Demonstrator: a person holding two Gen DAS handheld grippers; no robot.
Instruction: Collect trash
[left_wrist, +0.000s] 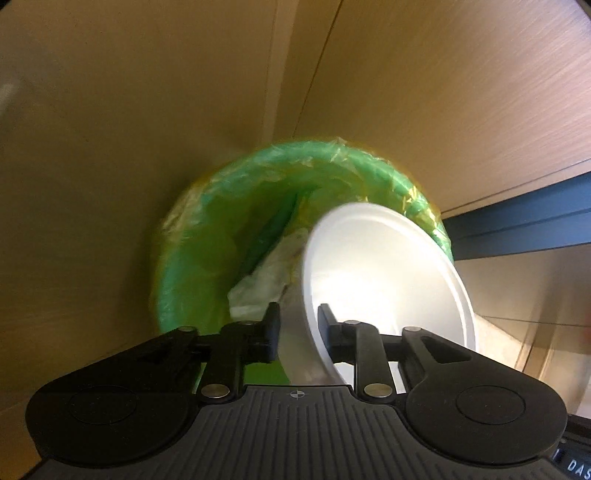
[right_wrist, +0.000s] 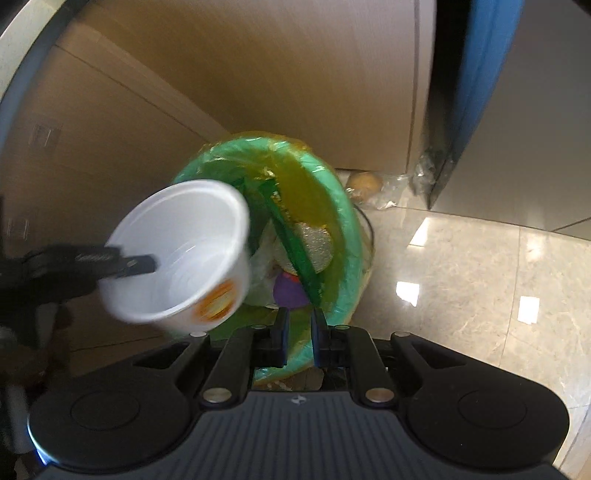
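Note:
A white plastic cup (left_wrist: 384, 273) with an orange print hangs tilted over the mouth of a bin lined with a green bag (left_wrist: 207, 221). My left gripper (left_wrist: 298, 325) straddles the cup's wall, one finger inside and one outside; the jaws stand apart and do not pinch the wall. In the right wrist view the same cup (right_wrist: 184, 254) is blurred, with one left finger (right_wrist: 146, 264) reaching into it. My right gripper (right_wrist: 300, 325) hovers over the bin's near rim (right_wrist: 343, 221), jaws nearly together with nothing seen between them. Inside the bin lie a silver foil disc (right_wrist: 317, 243), something purple and crumpled plastic.
Wooden cabinet panels (right_wrist: 258, 74) stand behind the bin. A brown round item in clear plastic (right_wrist: 364, 184) lies on the glossy tiled floor (right_wrist: 461, 277) beside it. A blue and black panel (right_wrist: 476, 74) hangs at the upper right, and a dark blue bar (left_wrist: 517, 221) runs to the bin's right.

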